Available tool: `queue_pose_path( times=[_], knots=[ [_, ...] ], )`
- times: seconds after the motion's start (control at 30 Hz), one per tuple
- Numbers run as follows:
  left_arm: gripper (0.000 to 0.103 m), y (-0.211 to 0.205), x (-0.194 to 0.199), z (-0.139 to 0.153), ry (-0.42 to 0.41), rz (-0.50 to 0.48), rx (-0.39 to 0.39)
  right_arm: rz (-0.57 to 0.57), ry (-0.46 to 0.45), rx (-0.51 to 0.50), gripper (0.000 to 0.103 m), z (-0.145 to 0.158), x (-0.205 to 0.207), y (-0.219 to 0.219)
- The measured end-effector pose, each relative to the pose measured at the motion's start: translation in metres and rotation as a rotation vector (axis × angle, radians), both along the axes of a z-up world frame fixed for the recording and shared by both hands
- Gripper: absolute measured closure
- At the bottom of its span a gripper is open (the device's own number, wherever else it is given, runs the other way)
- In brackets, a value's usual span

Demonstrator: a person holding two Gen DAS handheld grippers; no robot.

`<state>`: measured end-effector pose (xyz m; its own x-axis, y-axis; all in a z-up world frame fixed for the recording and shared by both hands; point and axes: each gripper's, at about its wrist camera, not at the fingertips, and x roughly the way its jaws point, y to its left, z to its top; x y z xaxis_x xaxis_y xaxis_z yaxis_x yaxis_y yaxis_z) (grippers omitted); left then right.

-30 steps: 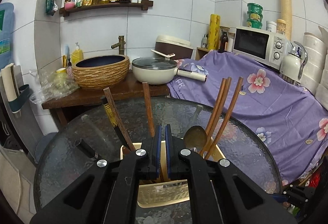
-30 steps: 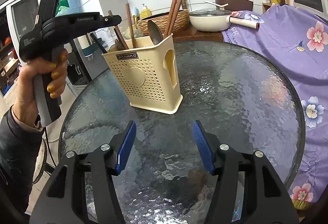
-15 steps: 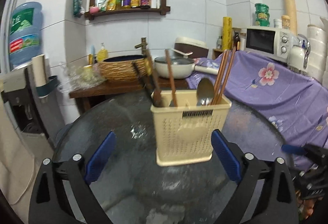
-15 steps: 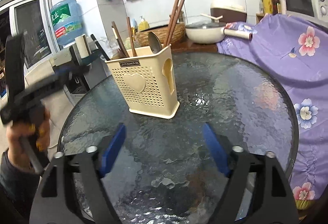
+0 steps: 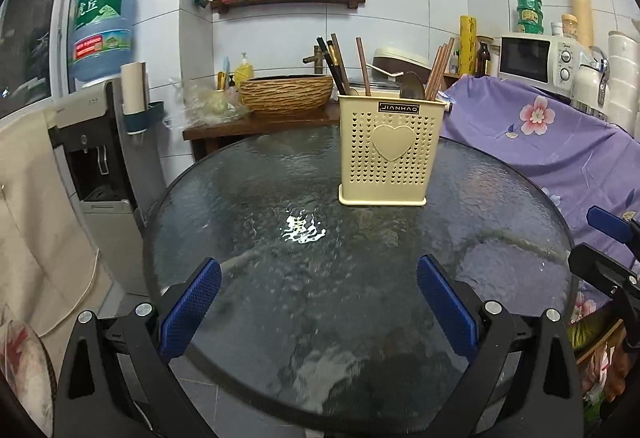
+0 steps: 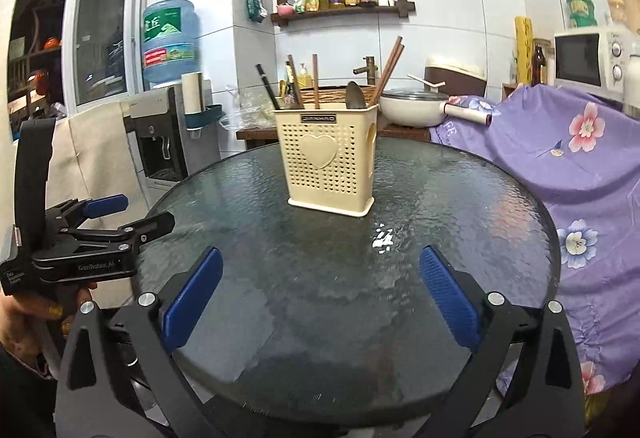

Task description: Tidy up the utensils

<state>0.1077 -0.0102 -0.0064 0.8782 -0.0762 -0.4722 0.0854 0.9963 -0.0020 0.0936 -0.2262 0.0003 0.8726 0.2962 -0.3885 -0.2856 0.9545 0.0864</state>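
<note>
A cream perforated utensil holder (image 5: 390,151) with a heart on its front stands upright on the round glass table (image 5: 280,238); it also shows in the right wrist view (image 6: 330,165). Wooden chopsticks (image 5: 438,67), dark chopsticks (image 5: 334,63) and a metal spoon (image 5: 412,87) stick up from it. My left gripper (image 5: 318,304) is open and empty, well back from the holder at the table's near edge. My right gripper (image 6: 320,296) is open and empty, also at the near edge. The left gripper shows from the side in the right wrist view (image 6: 104,217).
A water dispenser (image 5: 100,125) stands left of the table. Behind it a wooden counter holds a woven basin (image 5: 286,93) and a white pot (image 6: 412,109). A purple floral cloth (image 5: 540,141) covers the right side, with a microwave (image 5: 536,57) above.
My left gripper opened, letting go of a chopstick in the holder, and drew back toward the table's near edge. My right gripper also drew back and opened wider.
</note>
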Motion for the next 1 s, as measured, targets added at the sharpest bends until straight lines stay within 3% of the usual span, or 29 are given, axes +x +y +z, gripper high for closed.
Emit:
queue_pose_path(
  times=[0.37, 0.6, 1.0],
  knots=[
    [0.006, 0.001, -0.059, 0.005, -0.020, -0.002, -0.027, 0.020, -0.057, 0.021, 0.006, 0.011, -0.060, -0.003],
    [0.006, 0.011, -0.070, 0.002, -0.029, 0.045, -0.028, 0.027, -0.066, 0.029, 0.006, 0.012, -0.068, -0.003],
    [0.006, 0.015, -0.075, -0.003, -0.022, 0.042, -0.037, 0.037, -0.046, 0.039, 0.006, 0.009, -0.063, -0.002]
  ],
)
